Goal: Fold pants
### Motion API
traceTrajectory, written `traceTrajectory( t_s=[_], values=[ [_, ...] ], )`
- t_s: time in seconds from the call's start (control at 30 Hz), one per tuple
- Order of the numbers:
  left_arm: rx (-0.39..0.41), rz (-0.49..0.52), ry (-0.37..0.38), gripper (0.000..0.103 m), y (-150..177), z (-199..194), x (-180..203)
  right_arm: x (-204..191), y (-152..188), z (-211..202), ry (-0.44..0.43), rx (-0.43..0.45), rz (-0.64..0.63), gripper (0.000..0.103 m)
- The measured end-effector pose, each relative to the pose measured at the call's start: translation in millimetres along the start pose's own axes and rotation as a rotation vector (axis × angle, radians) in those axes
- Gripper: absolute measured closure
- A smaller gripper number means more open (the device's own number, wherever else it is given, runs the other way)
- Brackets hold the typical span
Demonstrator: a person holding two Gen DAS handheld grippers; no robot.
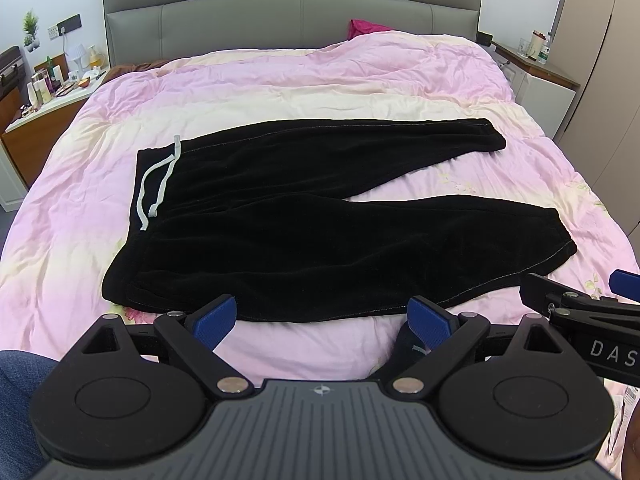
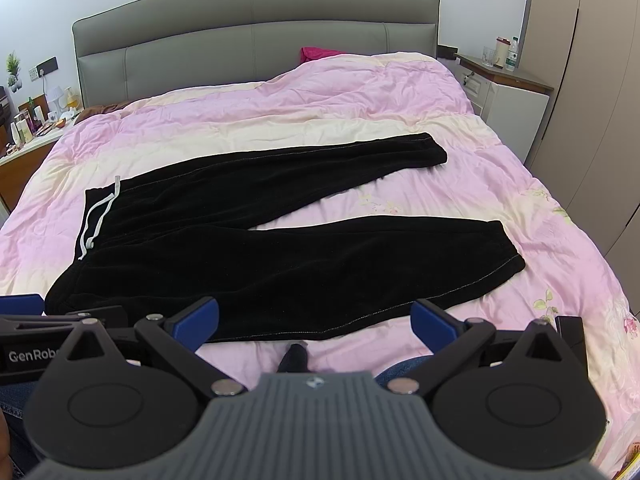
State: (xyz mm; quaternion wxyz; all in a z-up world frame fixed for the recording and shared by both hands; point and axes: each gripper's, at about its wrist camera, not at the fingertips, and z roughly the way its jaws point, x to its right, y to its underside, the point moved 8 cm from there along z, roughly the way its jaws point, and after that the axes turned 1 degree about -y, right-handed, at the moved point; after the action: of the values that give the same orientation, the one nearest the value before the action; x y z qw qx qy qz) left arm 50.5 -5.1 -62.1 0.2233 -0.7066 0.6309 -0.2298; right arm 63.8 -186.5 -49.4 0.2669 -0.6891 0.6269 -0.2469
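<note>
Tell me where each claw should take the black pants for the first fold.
Probably the near leg of the black pants: left claw at its waistband corner, right claw at its cuff. Come in low from the near edge. The pants lie flat, legs spread, so lifting this leg onto the far leg halves them.
</note>
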Motion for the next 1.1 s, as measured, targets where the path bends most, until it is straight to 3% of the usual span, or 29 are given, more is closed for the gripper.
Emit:
traceTrajectory(
  t_s=[1.1],
  values=[
    [-0.003, 0.000, 0.004, 0.000, -6.1, -3.2, -3.1, -3.4, -4.2, -6.1, 0.006, 0.004, -0.008, 0.005]
  ],
)
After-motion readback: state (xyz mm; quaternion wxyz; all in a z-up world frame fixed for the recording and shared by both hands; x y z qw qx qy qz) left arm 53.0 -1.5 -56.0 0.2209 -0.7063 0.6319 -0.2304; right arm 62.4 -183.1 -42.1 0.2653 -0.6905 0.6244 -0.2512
